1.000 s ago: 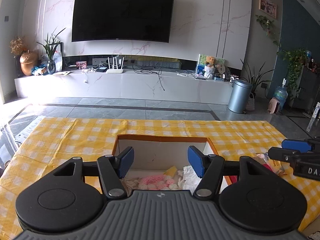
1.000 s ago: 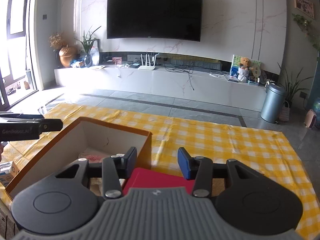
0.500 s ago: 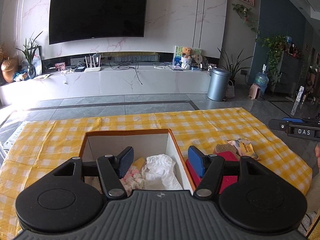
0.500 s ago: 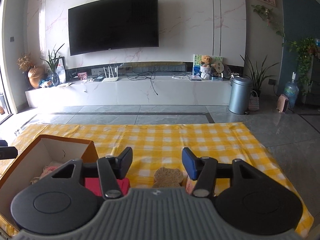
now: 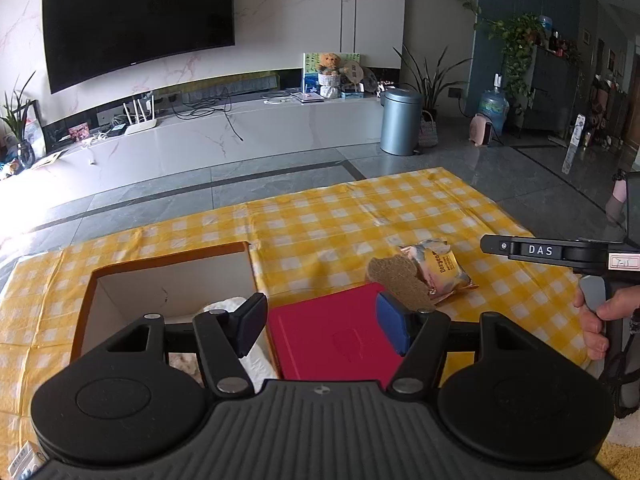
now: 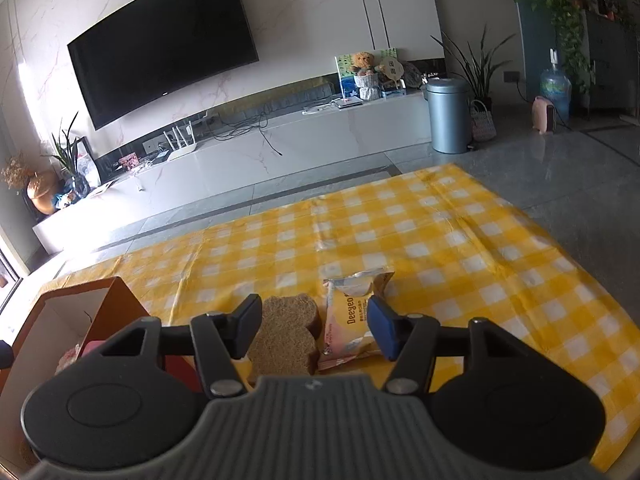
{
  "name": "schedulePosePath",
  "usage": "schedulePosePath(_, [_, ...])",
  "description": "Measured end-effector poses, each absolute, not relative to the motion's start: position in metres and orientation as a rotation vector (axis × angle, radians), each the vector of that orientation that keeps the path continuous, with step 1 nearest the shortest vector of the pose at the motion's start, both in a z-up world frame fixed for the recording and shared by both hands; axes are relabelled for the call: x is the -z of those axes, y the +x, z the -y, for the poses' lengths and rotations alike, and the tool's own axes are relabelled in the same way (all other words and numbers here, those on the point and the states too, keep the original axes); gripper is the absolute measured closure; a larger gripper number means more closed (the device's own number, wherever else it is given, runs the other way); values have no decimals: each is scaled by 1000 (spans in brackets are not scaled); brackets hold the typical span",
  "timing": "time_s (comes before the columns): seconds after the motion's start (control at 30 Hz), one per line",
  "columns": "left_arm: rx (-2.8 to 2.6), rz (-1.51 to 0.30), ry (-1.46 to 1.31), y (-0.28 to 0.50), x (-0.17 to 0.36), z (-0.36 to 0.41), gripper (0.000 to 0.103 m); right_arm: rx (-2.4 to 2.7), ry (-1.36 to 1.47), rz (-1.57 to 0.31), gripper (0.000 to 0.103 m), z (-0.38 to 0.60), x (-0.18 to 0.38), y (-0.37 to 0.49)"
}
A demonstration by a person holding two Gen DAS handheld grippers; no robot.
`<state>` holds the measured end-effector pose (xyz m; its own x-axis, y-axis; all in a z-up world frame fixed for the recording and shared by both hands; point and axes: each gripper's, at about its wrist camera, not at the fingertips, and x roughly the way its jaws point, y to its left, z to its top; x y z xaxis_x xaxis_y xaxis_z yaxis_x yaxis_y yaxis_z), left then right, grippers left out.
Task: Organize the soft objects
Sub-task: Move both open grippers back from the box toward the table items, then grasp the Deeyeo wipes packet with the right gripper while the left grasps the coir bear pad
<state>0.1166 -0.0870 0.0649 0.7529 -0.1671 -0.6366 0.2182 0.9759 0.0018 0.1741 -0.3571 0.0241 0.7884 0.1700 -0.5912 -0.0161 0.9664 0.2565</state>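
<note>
While right tool (image 6: 314, 330) gapes, sponge (image 6: 285, 340) between

Bright daylit living room seen through two fisheye lenses.

Daylight poured in from the left, washing the floor (image 5: 48, 216) to white glare in the left wrist view and flaring near the window edge in the right wrist view. The television (image 6: 160, 52) and walls bowed strongly toward the frame edges, with dark corners. The yellow checked cloth (image 6: 440, 240) was evenly lit and sharp, with only soft shadows; the black gripper bodies close to the lens looked slightly soft.
</note>
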Motion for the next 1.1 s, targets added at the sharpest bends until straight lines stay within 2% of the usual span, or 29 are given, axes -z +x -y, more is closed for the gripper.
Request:
schedulePosePath(0.2, [225, -709, 100, 139, -63, 123, 29, -40, 296, -695, 40, 376, 0, 191])
schedulePosePath(0.43, [219, -824, 69, 175, -45, 144, 29, -37, 337, -739, 29, 383, 36, 228])
schedulePosePath(0.53, [219, -884, 33, 185, -38, 141, 29, -20, 335, -750, 19, 378, 51, 242])
schedulePosePath(0.77, [173, -912, 21, 187, -43, 127, 29, 11, 324, -782, 14, 371, 80, 272])
schedulePosePath(1.1, [167, -912, 52, 182, -51, 128, 29, -42, 241, -871, 13, 356, 108, 293])
